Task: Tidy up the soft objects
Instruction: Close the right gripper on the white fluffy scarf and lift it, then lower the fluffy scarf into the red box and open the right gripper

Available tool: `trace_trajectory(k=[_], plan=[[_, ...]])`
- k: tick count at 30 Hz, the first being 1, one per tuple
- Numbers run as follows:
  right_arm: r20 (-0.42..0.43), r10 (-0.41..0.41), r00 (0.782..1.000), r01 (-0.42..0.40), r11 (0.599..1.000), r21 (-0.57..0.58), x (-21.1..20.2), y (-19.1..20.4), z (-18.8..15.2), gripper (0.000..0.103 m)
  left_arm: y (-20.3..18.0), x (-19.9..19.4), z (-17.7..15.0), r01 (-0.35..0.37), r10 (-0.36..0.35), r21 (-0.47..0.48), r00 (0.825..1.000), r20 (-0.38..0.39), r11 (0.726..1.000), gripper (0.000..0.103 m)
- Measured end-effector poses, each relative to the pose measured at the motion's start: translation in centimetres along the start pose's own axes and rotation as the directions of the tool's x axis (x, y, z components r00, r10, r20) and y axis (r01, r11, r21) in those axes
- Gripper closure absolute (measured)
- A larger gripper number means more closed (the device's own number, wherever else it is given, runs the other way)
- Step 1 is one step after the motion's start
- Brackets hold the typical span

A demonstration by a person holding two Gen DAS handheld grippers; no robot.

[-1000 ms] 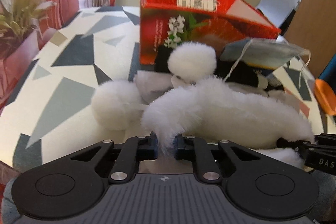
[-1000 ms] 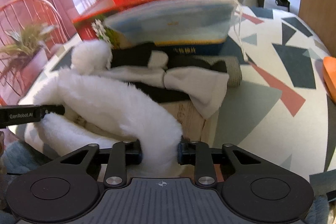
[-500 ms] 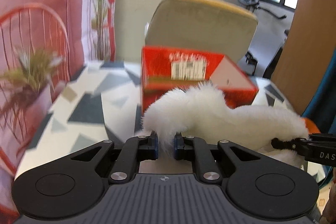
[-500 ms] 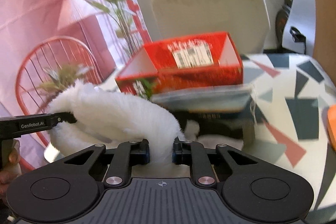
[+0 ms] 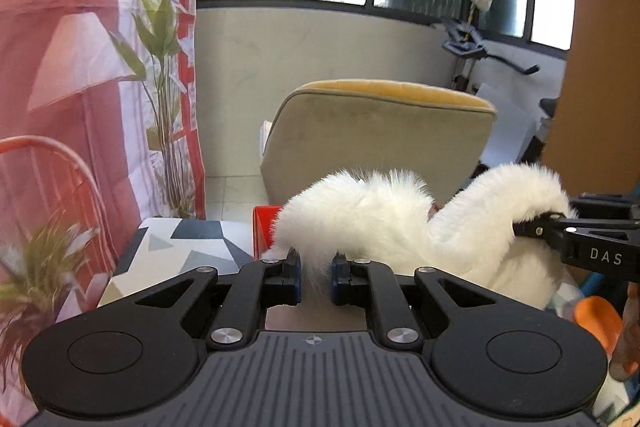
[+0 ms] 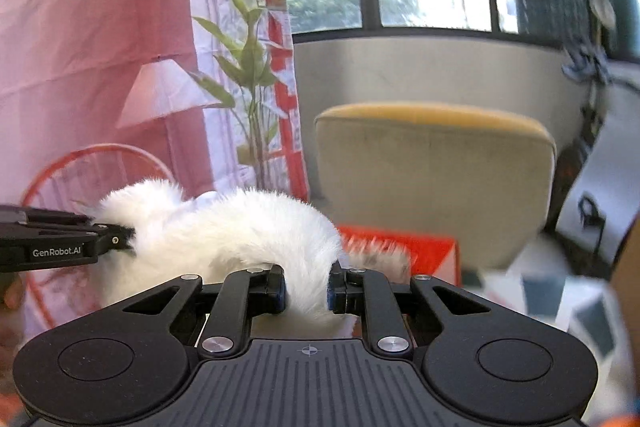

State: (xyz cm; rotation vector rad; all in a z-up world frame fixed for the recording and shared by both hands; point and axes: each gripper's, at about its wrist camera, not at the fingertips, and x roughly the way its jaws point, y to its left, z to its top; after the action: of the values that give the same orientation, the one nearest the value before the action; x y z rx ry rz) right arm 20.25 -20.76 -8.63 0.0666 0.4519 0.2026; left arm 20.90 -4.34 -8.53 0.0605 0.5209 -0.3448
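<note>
Left claw [image 5: 314, 277]: we see its blue pads pinched tight on one end of the white fluffy piece [image 5: 384, 223].
Right claw [image 6: 306, 289]: clamped on the other end of the same fur; from the right wrist view we see the white pile bulging out between its pads. Its jaws have just been closing a little further, with the fur between them.
White fluffy piece: held in the air between our two claws, sagging in a soft arc from one to the other, above the near edge of the worktop [image 5: 180, 247].
Red box [image 5: 264, 227]: on the patterned worktop behind the fur, mostly hidden by it.
Worktop: white with grey and black triangles.
Background: we see a beige armchair [image 5: 376, 135] with a yellow top edge, a pink curtain [image 5: 60, 47], a leafy plant [image 5: 160, 67] and tall windows.
</note>
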Motion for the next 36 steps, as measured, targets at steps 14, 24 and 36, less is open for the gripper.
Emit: trace_trajectory(k=[14, 24, 36], plan=[[-0.171, -0.070, 0.983, 0.073, 0.997, 0.007, 13.2, -6.9, -2.1, 0.088, 0.5, 15.3, 0.9, -0.031, 0.031, 0.005, 0.972, -0.232, 1.000, 0.089], [-0.362, -0.077, 0.929, 0.088, 0.996, 0.015, 19.3, -9.0, -5.0, 0.087, 0.5, 20.8, -1.5, -0.035, 0.063, 0.082, 0.927, -0.369, 0.996, 0.089], [-0.479, -0.074, 0.875, 0.106, 0.994, 0.040, 21.1, -9.9, -6.9, 0.084, 0.1, 21.1, -2.6, -0.005, 0.054, 0.119, 0.909, -0.413, 0.993, 0.083]])
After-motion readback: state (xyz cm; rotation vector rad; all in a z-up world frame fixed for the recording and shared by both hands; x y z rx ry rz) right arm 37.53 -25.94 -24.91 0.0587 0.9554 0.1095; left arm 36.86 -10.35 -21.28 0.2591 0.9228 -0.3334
